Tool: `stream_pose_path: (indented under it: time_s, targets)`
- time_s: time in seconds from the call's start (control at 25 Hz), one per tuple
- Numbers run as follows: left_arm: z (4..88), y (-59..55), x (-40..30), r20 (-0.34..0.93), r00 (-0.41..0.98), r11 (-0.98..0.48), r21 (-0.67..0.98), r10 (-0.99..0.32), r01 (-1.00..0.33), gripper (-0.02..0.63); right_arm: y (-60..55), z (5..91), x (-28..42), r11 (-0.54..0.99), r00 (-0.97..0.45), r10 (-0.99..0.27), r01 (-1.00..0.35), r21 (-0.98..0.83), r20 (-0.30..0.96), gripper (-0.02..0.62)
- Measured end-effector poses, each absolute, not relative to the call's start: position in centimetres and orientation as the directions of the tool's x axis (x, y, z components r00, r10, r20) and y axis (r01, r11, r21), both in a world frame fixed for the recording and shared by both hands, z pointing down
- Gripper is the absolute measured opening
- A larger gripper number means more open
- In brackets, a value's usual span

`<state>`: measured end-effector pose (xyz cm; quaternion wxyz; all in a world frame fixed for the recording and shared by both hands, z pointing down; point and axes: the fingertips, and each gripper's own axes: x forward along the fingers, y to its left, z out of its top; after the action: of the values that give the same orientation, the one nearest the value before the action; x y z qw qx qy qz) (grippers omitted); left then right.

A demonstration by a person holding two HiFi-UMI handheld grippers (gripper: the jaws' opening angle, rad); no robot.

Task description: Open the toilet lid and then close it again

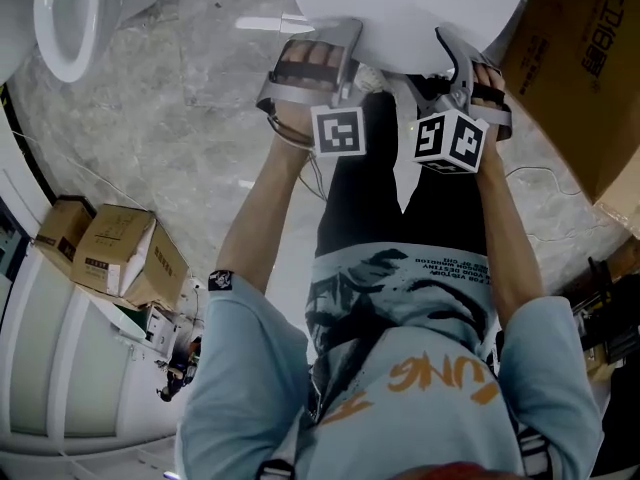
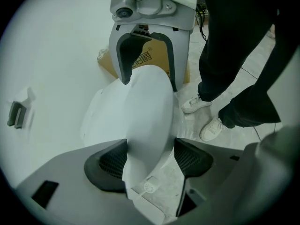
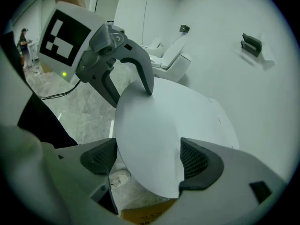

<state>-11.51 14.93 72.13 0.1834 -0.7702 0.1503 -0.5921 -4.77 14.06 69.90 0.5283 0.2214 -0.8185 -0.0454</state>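
Note:
The white toilet lid (image 1: 410, 8) fills the top centre of the head view, and both grippers hold its near rim. My left gripper (image 1: 348, 50) grips the rim's left part and my right gripper (image 1: 452, 60) its right part. In the left gripper view the lid (image 2: 147, 107) stands edge-on between the pads of the left gripper (image 2: 150, 159), touching both. In the right gripper view the lid (image 3: 159, 125) spans the gap of the right gripper (image 3: 146, 159) from pad to pad. Grey floor shows beneath the rim.
A second toilet (image 1: 68, 16) stands at the top left. Cardboard boxes (image 1: 112, 253) sit by the left wall and a large carton (image 1: 590, 68) at the right. My legs and white shoes (image 2: 206, 118) are close to the bowl. A cable lies on the marble floor (image 1: 180, 118).

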Motion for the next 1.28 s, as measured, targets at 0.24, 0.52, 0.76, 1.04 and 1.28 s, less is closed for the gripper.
stream_pose_path:
  time_s: [0.24, 0.52, 0.76, 1.04, 1.28]
  targets:
    - [70.3, 14.8, -10.8, 0.86, 0.267, -0.89, -0.456, -0.435, 0.016, 0.322, 14.0, 68.1, -4.3, 0.893, -0.38, -0.428, -0.315, 0.321, 0.82, 0.431]
    - [68.1, 15.2, -10.6, 0.865, 0.275, -0.893, -0.447, -0.42, 0.043, 0.31, 15.0, 68.6, -4.8, 0.881, -0.34, -0.474, -0.19, 0.434, 0.812, 0.391]
    - [64.8, 14.6, -10.4, 0.845, 0.298, -0.879, -0.475, -0.443, 0.039, 0.29, 14.5, 65.4, -4.8, 0.871, -0.347, -0.49, -0.215, 0.441, 0.8, 0.365]
    - [59.3, 13.6, -10.1, 0.821, 0.327, -0.869, -0.495, -0.469, -0.002, 0.272, 14.1, 60.2, -4.5, 0.867, -0.345, -0.498, -0.182, 0.463, 0.796, 0.316]
    - [54.7, 12.1, -10.1, 0.789, 0.336, -0.835, -0.55, -0.514, 0.017, 0.264, 13.0, 55.3, -4.1, 0.836, -0.33, -0.548, -0.232, 0.497, 0.768, 0.278]
